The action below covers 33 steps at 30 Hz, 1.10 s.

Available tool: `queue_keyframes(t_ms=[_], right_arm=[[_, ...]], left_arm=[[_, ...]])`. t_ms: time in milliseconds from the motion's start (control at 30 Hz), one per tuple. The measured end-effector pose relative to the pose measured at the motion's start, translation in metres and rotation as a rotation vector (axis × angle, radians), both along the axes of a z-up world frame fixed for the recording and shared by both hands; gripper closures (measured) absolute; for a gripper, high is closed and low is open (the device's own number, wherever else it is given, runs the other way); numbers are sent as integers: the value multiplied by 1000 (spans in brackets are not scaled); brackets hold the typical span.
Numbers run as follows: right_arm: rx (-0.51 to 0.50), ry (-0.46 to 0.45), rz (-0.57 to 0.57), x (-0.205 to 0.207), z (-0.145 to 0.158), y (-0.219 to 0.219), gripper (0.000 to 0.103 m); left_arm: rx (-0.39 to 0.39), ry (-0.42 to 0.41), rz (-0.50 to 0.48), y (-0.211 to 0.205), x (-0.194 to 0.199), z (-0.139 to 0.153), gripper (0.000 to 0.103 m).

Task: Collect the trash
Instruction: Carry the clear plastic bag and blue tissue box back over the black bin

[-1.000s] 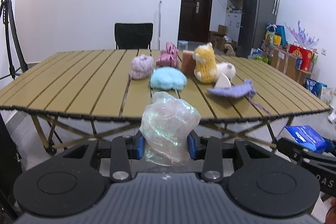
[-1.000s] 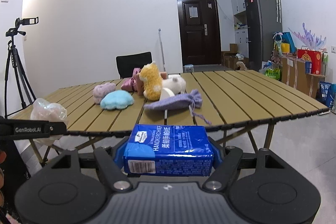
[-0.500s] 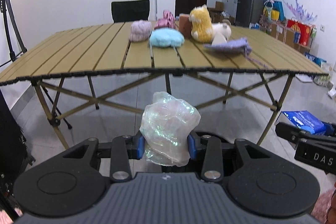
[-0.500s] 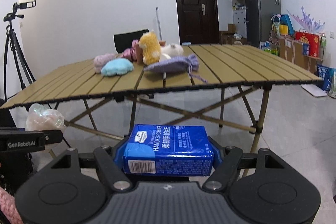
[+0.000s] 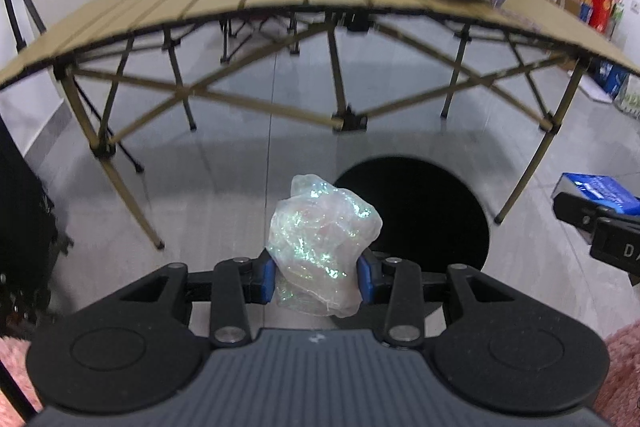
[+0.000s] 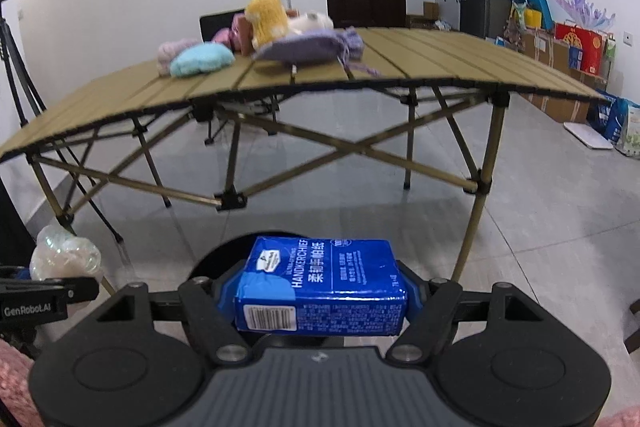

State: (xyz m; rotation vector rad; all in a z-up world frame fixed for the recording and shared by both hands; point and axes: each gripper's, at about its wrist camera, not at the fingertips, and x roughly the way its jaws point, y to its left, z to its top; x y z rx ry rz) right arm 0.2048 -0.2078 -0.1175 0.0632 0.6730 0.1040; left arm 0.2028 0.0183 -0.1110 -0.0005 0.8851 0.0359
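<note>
Left gripper (image 5: 316,281) is clamped on a crumpled wad of iridescent plastic wrap (image 5: 322,247), held low above the grey floor just in front of a round black bin opening (image 5: 424,215). Right gripper (image 6: 320,301) grips a blue handkerchief tissue pack (image 6: 320,287) by its ends, also above that dark opening (image 6: 224,259). Behind both, a slatted folding table (image 6: 420,67) carries plush toys (image 6: 268,15) and a purple pouch (image 6: 308,47)
</note>
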Motion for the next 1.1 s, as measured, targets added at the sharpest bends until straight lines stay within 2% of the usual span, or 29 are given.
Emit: queue_keyframes(t_ms=[367,1100], right_arm=[[-14,73,-44,14,-28,-11,30],[2,173,-166,57,-77,-46,30]], left_arm=[[-5,88,4,-3,21,-20,65],[-31,222,-62,-47,84,-54,65]])
